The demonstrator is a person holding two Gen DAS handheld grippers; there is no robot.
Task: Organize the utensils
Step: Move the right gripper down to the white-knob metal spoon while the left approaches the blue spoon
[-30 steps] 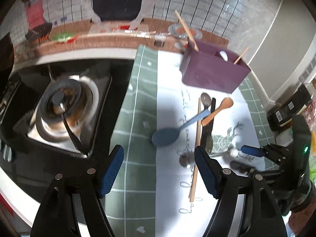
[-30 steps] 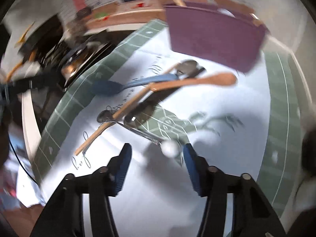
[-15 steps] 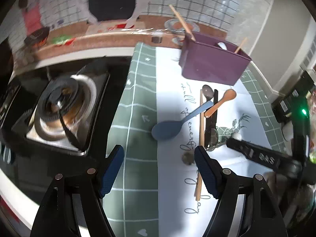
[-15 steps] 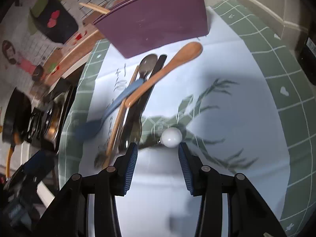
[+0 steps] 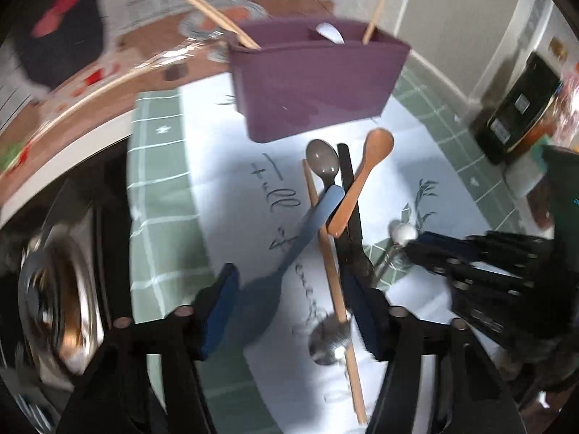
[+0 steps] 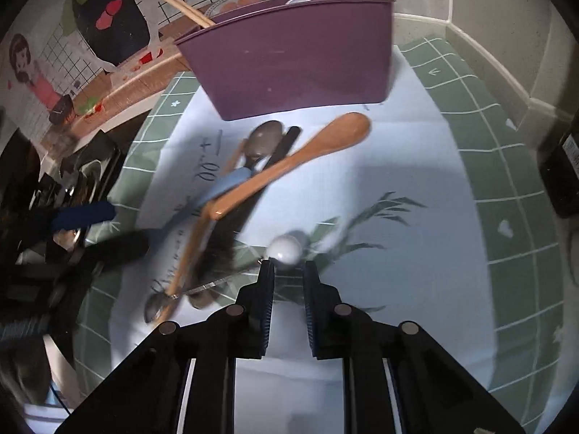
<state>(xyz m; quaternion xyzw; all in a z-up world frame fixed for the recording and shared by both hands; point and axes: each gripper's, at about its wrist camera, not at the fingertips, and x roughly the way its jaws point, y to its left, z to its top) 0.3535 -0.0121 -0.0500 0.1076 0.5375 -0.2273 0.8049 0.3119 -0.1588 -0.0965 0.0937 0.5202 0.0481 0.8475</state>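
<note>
A pile of utensils lies on a white mat: a blue spoon (image 5: 289, 253), a wooden spoon (image 6: 296, 159), a grey spoon (image 5: 323, 161), a black utensil (image 5: 349, 195), a wooden chopstick (image 5: 333, 271) and a metal spoon (image 5: 327, 340). A purple organizer (image 6: 289, 58) stands behind them, holding chopsticks and a white spoon. My left gripper (image 5: 289, 311) is open, low over the blue spoon's bowl and the chopstick. My right gripper (image 6: 287, 271) has nearly closed around the thin metal utensil with a white ball end (image 6: 286, 249); it also shows in the left wrist view (image 5: 416, 249).
A green grid mat (image 6: 506, 166) lies under the white mat. A gas stove (image 5: 54, 307) is at the left. A black box (image 5: 517, 108) stands at the right by the wall. A wooden ledge (image 6: 119, 83) runs along the back.
My left gripper moved forward and right, down over the utensil pile. My right gripper narrowed its fingers and closed in on the white ball end.
</note>
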